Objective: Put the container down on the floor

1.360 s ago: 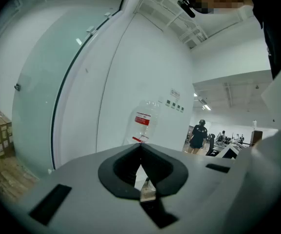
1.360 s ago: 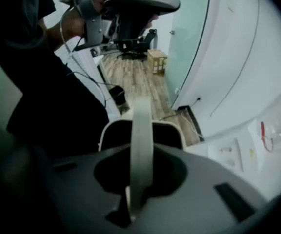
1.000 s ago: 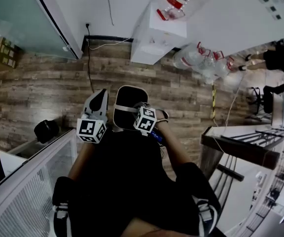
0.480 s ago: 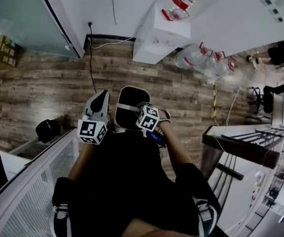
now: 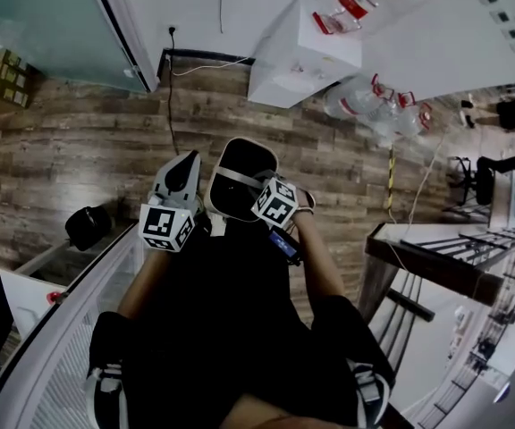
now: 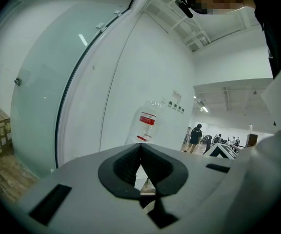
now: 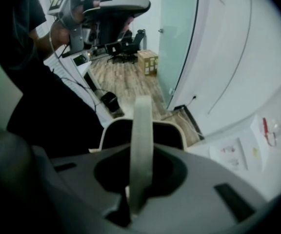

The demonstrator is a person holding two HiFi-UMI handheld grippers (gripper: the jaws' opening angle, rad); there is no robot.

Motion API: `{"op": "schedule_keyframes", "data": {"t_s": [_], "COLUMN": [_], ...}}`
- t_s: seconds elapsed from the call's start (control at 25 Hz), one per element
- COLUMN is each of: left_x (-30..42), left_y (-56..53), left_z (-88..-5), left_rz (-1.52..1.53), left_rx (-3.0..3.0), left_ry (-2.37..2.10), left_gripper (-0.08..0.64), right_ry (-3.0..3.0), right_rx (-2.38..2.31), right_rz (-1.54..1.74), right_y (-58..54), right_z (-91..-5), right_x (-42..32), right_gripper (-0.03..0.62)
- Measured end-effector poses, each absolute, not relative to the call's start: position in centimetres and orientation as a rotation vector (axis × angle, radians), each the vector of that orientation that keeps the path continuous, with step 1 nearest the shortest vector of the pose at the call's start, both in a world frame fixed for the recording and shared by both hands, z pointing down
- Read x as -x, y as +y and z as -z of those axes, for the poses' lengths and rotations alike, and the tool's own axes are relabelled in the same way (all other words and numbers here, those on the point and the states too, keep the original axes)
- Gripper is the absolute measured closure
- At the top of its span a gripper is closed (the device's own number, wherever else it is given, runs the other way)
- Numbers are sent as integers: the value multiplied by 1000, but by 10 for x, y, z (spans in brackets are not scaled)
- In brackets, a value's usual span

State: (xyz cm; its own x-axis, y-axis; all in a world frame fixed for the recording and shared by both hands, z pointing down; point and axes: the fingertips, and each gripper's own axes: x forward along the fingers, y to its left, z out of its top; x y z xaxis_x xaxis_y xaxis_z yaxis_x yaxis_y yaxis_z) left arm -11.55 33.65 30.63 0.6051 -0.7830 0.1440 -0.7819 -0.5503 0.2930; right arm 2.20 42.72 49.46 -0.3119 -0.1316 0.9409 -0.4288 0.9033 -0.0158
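Jaws of the right gripper [image 7: 141,179] are clenched on a pale flat handle [image 7: 143,130], which runs up between them to the container [image 7: 112,133], a dark bin with a light rim. In the head view the container [image 5: 240,143] hangs from this handle just ahead of the person's body, mouth up, with the right gripper [image 5: 256,189] at its near edge. Whether its base touches the wooden floor [image 5: 79,150] cannot be told. The left gripper [image 6: 140,165] has its jaws pressed together with nothing between them; in the head view it [image 5: 184,168] sits just left of the container. Beyond, a white water dispenser [image 5: 302,56] stands against the wall, with spare water bottles [image 5: 365,101] lying beside it.
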Motion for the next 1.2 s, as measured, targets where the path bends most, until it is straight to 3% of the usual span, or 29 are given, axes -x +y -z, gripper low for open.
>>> {"op": "schedule_keyframes", "data": {"t_s": [0.56,1.2], "left_x": [117,75], "left_y": [255,115], "left_z": [-309,-311], "left_rz": [-46,-60], "left_rx": [-2420,-2303], "left_ry": [-1421,-1590], "left_gripper": [528,528], "right_ry": [-1955,-1944], "right_rx": [-280,-150], "right_rz": [-252,-142], "right_y": [320,179], "right_z": [-503,-529], "right_x": [2,-28], "right_gripper": [538,537]}}
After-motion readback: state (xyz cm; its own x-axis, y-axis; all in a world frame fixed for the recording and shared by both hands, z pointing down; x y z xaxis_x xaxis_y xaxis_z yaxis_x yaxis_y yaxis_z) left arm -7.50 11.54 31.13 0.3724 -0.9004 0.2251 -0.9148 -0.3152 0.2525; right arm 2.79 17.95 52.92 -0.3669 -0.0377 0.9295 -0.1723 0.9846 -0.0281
